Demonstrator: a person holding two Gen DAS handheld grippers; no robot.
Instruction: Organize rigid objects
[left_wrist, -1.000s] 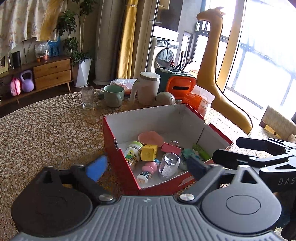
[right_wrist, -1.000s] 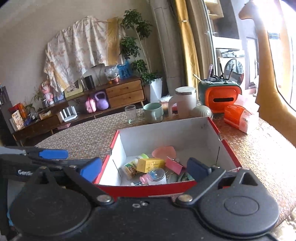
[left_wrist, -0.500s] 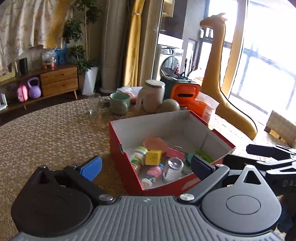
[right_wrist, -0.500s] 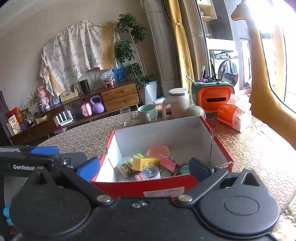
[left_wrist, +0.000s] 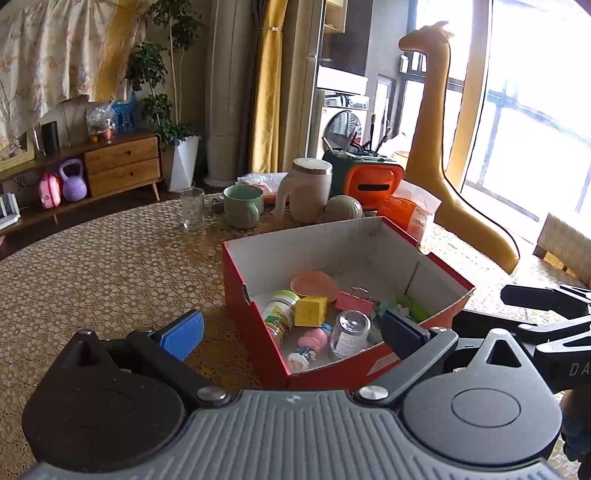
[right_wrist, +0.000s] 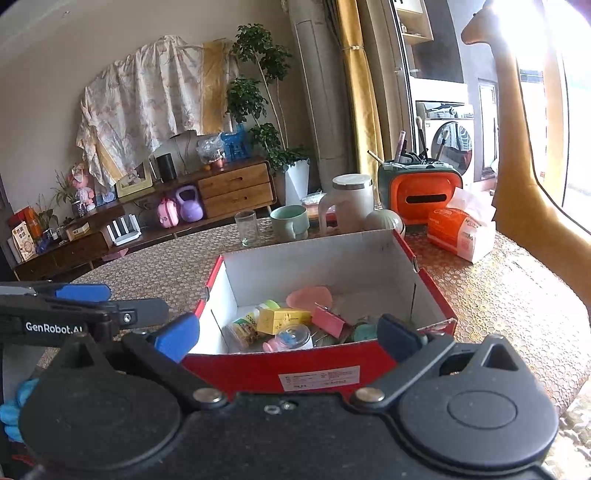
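A red cardboard box (left_wrist: 245, 317) (right_wrist: 321, 369) sits on the patterned table, holding several small items: a yellow cube (left_wrist: 311, 311) (right_wrist: 282, 319), a pink dish (left_wrist: 314, 284), a green-lidded jar (left_wrist: 280, 310), a clear glass jar (left_wrist: 349, 334), a pink clip (left_wrist: 352, 303) (right_wrist: 328, 320) and a small pink bottle (left_wrist: 312, 341). My left gripper (left_wrist: 293, 334) is open, raised near the box's front left corner, empty. My right gripper (right_wrist: 286, 334) is open too, in front of the box's near wall, holding nothing. Each gripper shows at the other view's edge.
Behind the box stand a drinking glass (left_wrist: 192, 208), a green mug (left_wrist: 243, 206), a white jug (left_wrist: 308, 190), an orange organiser (left_wrist: 371, 179) and a tissue pack (right_wrist: 461, 232). A giraffe figure (left_wrist: 436, 118) rises at the right. The table edge (right_wrist: 576, 391) lies near right.
Both grippers have pulled back and lifted away from the box, so it looks smaller and lower. Both stayed open and the items in the box did not move.
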